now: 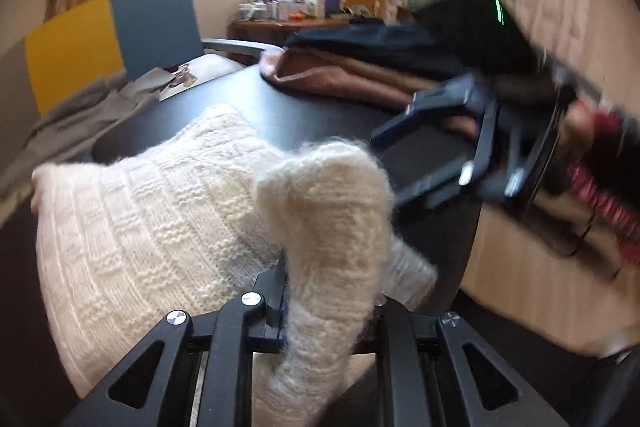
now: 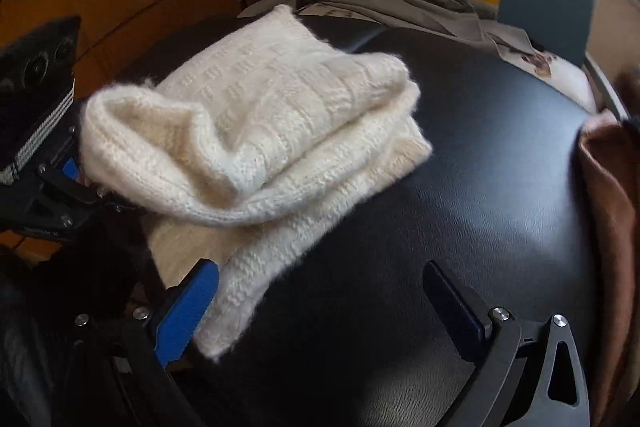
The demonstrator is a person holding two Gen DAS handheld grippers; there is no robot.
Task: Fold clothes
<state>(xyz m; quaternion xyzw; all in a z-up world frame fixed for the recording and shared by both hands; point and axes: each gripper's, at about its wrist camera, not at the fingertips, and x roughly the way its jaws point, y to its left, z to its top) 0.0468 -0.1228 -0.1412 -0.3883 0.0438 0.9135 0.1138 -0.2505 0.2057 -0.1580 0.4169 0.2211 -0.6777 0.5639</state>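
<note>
A cream knitted sweater lies partly folded on the black table. My left gripper is shut on a thick fold of the sweater and holds it raised over the garment; the fingertips are hidden in the wool. In the right wrist view the sweater lies at the left of the table, and the left gripper grips its near left edge. My right gripper is open and empty, low over the table beside the sweater's front corner. It also shows in the left wrist view.
A brown garment under dark clothes lies at the table's far side, also at the right edge. A grey garment drapes over a chair with a yellow and teal back. A cluttered desk stands beyond.
</note>
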